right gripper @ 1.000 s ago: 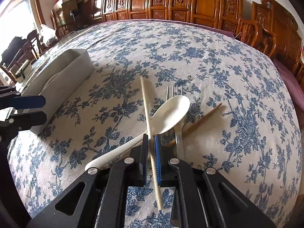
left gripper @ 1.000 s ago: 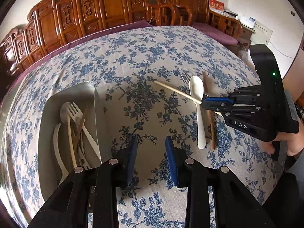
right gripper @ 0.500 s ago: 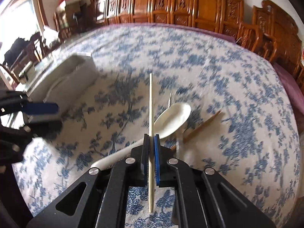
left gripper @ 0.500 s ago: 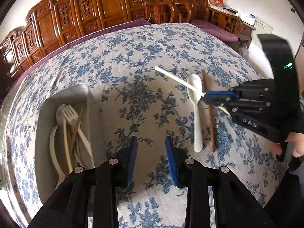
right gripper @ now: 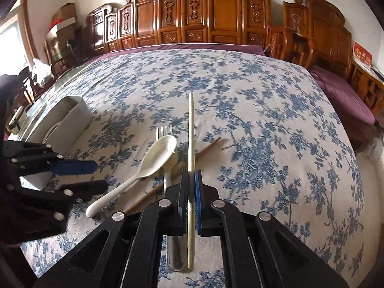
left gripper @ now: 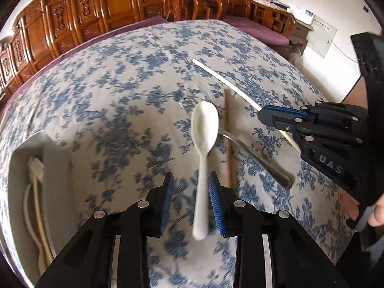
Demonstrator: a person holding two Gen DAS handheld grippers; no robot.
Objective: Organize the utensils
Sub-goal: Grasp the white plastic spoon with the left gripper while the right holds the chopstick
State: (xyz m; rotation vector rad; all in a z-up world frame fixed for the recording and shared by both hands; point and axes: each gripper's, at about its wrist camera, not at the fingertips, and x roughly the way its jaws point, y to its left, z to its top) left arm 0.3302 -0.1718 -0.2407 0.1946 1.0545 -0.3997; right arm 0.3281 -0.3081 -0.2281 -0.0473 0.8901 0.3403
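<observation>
The right tool [right gripper: 191, 187] is clamped on a pale chopstick [right gripper: 191, 129], which stands straight up the middle of the right wrist view. The left tool [left gripper: 190, 201] has its pads apart around the handle of the white spoon [left gripper: 204, 144] — they do not press it. The spoon lies on the flowered bench [left gripper: 115, 91] over a metal fork [right gripper: 164, 132] and a brown chopstick [left gripper: 227, 129], and the white tray [left gripper: 26, 148] with sorted utensils is at the lower left of the left wrist view.

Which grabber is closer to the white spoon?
Left. The left gripper hangs right over the white spoon's handle, open, with a finger on each side. The right gripper is off beside the spoon, shut on a pale chopstick.
</observation>
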